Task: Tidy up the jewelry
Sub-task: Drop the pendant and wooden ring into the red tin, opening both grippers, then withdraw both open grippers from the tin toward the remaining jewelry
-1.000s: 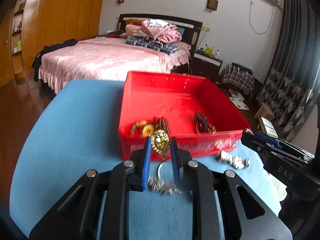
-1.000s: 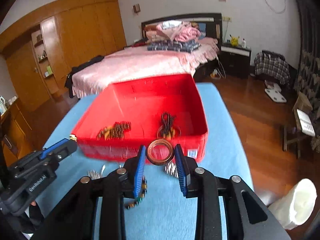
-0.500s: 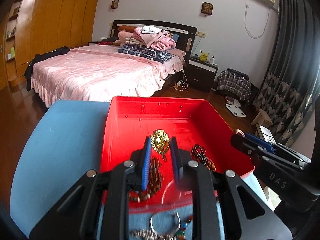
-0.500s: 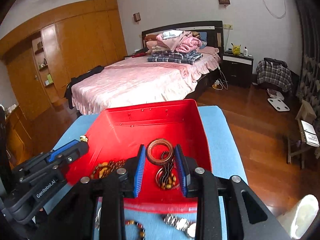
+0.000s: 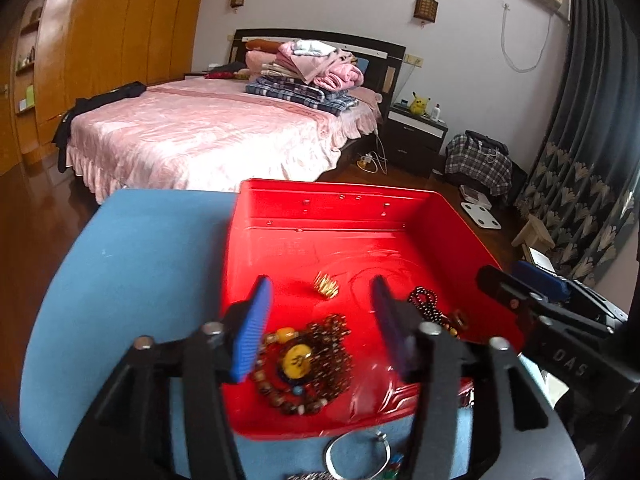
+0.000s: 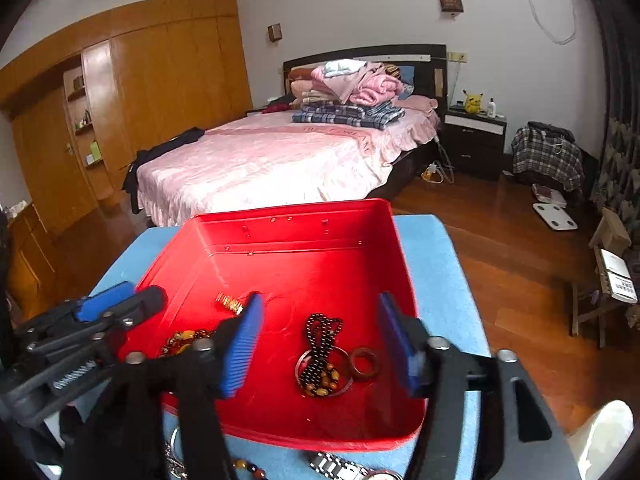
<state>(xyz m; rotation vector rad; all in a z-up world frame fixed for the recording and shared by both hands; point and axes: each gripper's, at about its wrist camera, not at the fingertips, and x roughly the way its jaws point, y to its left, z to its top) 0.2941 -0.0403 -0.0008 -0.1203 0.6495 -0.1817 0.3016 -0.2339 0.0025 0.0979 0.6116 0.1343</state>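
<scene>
Now spread wide and holding nothing: left gripper [image 5: 320, 320] and right gripper [image 6: 318, 344], both above red tray [image 6: 352, 224] on blue worktop [image 5: 140, 260]. Gold pendant [image 5: 326, 285] and brown ring [image 6: 364, 364] lying inside.

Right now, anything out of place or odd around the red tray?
Nothing damaged. Several pieces lie outside the red tray on the blue cloth by its near edge: silver bangle, metal watch, bead bracelet. Both tools are open, empty.
</scene>
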